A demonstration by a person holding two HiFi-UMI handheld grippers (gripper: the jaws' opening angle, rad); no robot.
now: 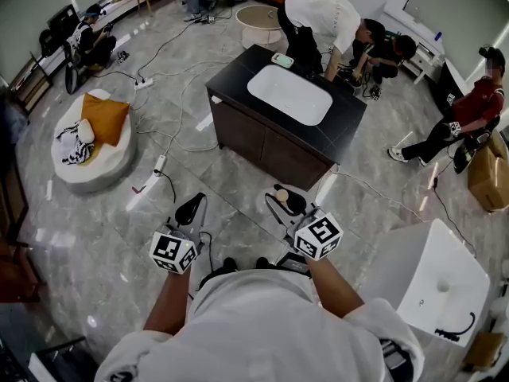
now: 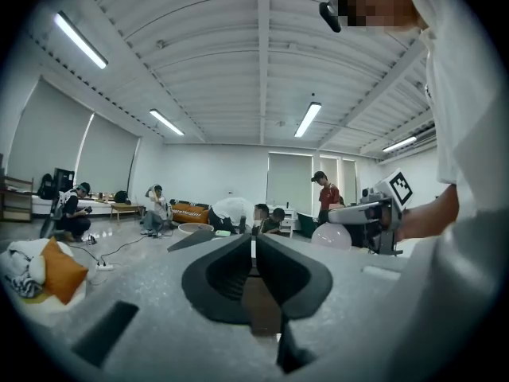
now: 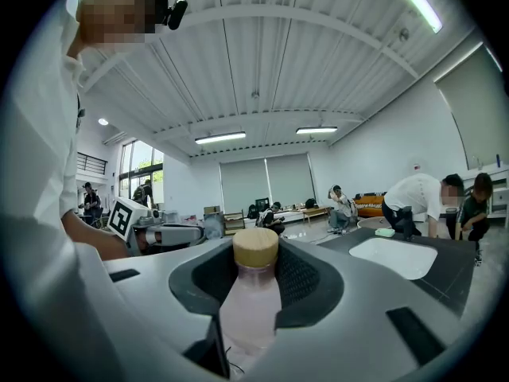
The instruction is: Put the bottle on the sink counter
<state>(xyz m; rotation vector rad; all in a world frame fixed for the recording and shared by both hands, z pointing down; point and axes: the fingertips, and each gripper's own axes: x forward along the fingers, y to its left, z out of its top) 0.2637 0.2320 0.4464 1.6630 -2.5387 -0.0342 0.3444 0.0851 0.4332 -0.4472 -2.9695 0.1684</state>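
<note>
My right gripper [image 1: 285, 204] is shut on a pale pink bottle [image 3: 251, 301] with a tan wooden cap [image 3: 255, 247]; the bottle stands upright between the dark pads, cap towards the camera's far side. The same bottle [image 2: 330, 235] shows in the left gripper view, at that view's right. My left gripper [image 2: 254, 249] is held level beside it, jaws shut together with nothing between them. The sink counter [image 1: 238, 74] is a black island with a white basin [image 1: 289, 94], ahead of both grippers across bare floor. In the right gripper view the counter [image 3: 457, 273] lies to the right.
A person in white [image 1: 322, 18] bends over the counter's far side, with another crouched beside. A small green object [image 1: 281, 60] lies on the counter. Cables [image 1: 163, 165] cross the floor. A round white seat [image 1: 87, 165] is at the left, a white pedestal sink [image 1: 433, 281] at the right.
</note>
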